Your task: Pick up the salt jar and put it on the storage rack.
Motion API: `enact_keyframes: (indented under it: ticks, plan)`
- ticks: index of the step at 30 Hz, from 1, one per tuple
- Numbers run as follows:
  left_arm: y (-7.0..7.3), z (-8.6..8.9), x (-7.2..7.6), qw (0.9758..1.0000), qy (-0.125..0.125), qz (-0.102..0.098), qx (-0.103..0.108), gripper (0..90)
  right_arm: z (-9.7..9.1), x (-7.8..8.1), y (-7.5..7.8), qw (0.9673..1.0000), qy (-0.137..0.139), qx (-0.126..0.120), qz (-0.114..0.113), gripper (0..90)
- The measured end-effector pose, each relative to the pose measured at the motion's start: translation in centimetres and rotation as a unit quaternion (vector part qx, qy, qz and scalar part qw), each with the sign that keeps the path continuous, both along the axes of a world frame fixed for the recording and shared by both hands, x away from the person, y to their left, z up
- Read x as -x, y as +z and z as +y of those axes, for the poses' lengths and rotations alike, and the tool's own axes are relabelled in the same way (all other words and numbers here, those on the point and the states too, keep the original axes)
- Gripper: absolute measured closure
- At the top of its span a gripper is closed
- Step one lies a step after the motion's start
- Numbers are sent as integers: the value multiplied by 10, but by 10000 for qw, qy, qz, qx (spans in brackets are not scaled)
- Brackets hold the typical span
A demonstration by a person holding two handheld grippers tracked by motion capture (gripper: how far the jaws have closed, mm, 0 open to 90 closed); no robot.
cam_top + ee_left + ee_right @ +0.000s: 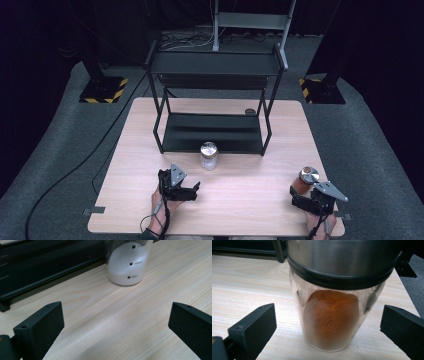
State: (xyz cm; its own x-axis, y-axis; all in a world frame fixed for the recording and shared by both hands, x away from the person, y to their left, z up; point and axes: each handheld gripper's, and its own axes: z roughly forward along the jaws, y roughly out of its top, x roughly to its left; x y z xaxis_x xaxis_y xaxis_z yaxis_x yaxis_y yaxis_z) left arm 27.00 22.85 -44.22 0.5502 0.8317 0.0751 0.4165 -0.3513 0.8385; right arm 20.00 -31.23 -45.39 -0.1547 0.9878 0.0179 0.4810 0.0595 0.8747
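Note:
A clear jar of white powder (208,156) with a metal lid stands on the wooden table (250,200), just in front of the black rack. In the left gripper view this white-powder jar (126,265) is some way ahead of the jaws. My left gripper (192,190) (115,312) is open, with bare table between its pads. A jar of orange-brown powder (306,179) (332,317) with a steel lid (342,257) stands near the table's right edge. My right gripper (300,192) (328,312) is open, one jaw on either side of that jar, neither touching it.
A black two-tier rack (212,132) stands at the middle-back of the table, its upper shelf (215,64) bare. A small dark round object (250,111) lies behind the rack's right side. Cables (75,165) trail over the grey floor at left.

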Motion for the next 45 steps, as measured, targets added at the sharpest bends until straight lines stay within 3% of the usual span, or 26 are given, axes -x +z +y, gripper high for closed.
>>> enact_keyframes:
  ticks: [10,17,32,45]
  plan:
    - [20,-14,-20,9993,-245,86,-261,0,1,-1,1,10000,0,21,29,0]
    - [29,-21,-40,9984,-421,207,-317,0,1,-1,1,10000,-2,29,33,0]
    - [37,-32,-75,9957,-772,407,-302,0,1,-1,1,10000,8,23,36,0]
    - [39,-47,-91,9946,-833,462,-407,0,0,-2,1,10000,16,23,52,0]
